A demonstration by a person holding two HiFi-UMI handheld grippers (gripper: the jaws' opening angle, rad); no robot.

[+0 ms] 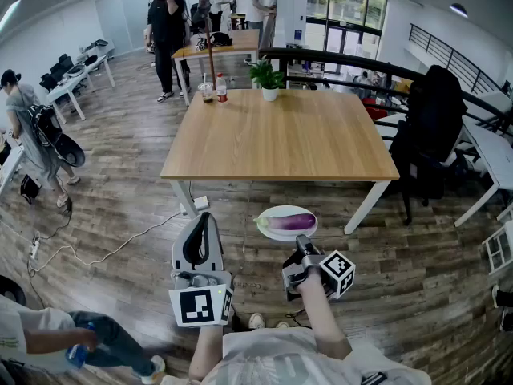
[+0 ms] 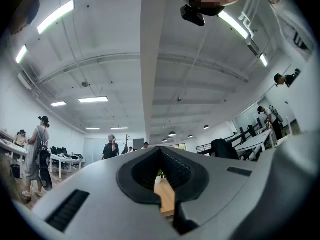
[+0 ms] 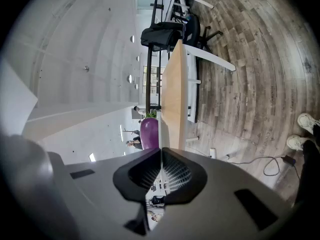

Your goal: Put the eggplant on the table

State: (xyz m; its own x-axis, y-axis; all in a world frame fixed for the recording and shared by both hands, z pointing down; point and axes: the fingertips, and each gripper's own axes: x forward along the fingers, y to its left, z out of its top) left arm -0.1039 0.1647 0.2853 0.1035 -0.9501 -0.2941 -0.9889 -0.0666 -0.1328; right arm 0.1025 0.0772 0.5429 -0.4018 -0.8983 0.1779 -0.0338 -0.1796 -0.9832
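One eggplant [image 3: 149, 132] beyond right gripper [image 3: 160, 153] jaws

The right gripper [image 1: 303, 245] covers the plate's [image 1: 268, 231] rim at five o'clock; the eggplant's [image 3: 148, 132] lower end hides behind its jaws.

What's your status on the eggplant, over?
Left gripper shut, empty. Right gripper shut on plate rim. Eggplant on plate, not yet over table. Plant, bottle, cup at table's far edge.
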